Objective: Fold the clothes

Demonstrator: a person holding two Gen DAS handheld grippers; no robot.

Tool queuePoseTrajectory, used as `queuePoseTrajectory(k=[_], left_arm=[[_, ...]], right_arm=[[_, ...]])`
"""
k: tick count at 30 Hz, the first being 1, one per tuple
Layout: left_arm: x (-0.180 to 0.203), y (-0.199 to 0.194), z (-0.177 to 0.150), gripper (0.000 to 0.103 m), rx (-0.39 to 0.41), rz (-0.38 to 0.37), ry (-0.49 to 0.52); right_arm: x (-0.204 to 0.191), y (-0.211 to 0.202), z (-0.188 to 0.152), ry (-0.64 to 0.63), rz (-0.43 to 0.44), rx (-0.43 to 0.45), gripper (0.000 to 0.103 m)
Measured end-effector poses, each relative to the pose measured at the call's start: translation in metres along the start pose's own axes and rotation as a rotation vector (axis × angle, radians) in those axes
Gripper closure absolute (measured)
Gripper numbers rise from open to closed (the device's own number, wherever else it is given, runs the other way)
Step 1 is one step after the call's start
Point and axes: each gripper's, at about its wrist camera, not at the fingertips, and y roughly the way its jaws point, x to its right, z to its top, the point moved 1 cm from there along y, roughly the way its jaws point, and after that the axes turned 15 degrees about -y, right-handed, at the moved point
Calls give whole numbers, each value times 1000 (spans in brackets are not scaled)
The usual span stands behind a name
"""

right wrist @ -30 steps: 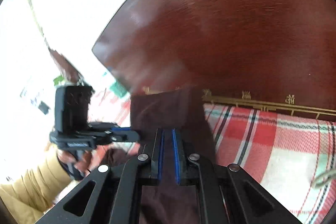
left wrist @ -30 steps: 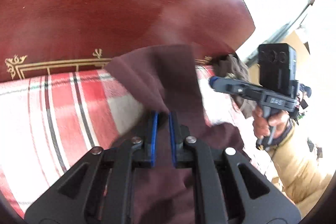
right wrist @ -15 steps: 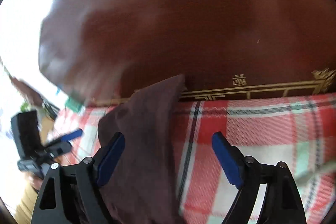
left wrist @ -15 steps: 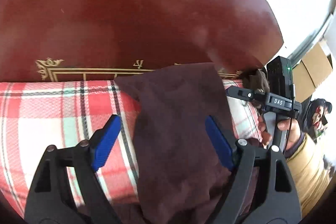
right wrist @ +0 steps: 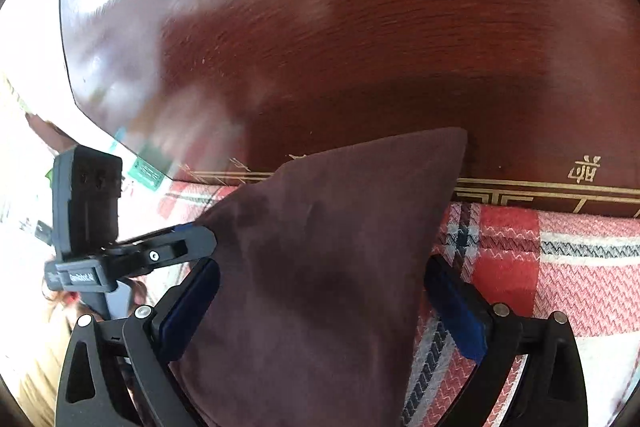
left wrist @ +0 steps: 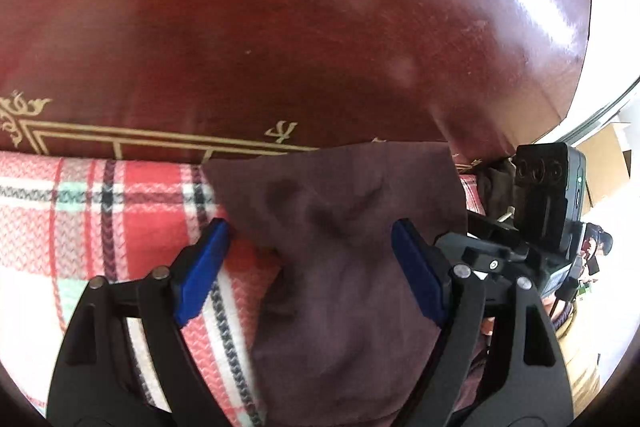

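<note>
I am looking along my left gripper (left wrist: 308, 267), whose jaws are standing wide apart and gripping nothing, with its blue-padded fingers (left wrist: 202, 273) sitting on either side of the dark maroon-brown soft cloth garment (left wrist: 340, 247). The garment is lying draped over the red, white and grey plaid woven blanket (left wrist: 100, 215), its far edge reaching the gold ornamental border of the glossy dark red-brown wooden tabletop (left wrist: 280, 27). My right gripper (right wrist: 320, 311) is likewise spread wide and holding nothing, its blue pads (right wrist: 456, 311) flanking the same garment (right wrist: 320, 267), which is rising to a pointed corner just over the gold line on the tabletop (right wrist: 400, 27). The plaid blanket (right wrist: 560, 267) is spreading out to the right of the garment in this view. Each wrist view is also catching the other gripper close beside the cloth, at the right edge of the left view and at the left edge of the right view.
</note>
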Motion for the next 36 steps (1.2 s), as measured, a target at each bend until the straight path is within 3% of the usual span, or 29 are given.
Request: queuePoseTrajectory(k=[1, 2, 3, 4, 7, 13, 18, 21, 27, 32, 36], left_arm=[[-1, 1, 1, 30, -3, 5, -6], [0, 3, 0, 44, -9, 8, -2], [1, 4, -1, 78, -17, 10, 6], [3, 5, -2, 93, -25, 11, 15], [7, 6, -5, 96, -42, 8, 36], [19, -36, -12, 96, -5, -130, 82], [37, -86, -41, 96, 17, -222, 185], [40, -118, -70, 96, 24, -239, 248], [41, -144, -130, 96, 24, -173, 373], [34, -137, -167, 96, -2, -128, 403], [31, -128, -193, 96, -3, -81, 410]], right_arm=[[2, -2, 0, 9, -1, 6, 12], [5, -4, -1, 25, 4, 19, 27], [12, -4, -2, 52, 36, 21, 82], [22, -6, -5, 73, 47, 5, 95], [16, -12, -10, 22, 18, 18, 97], [-10, -60, -8, -90, 76, 124, 98], [-44, -106, -22, -221, 111, 186, 98], [-72, -136, -44, -328, 82, 204, 98], [-116, -172, -100, -470, 3, 205, 96], [-135, -179, -139, -500, -27, 190, 95], [-151, -176, -169, -549, -101, 143, 94]])
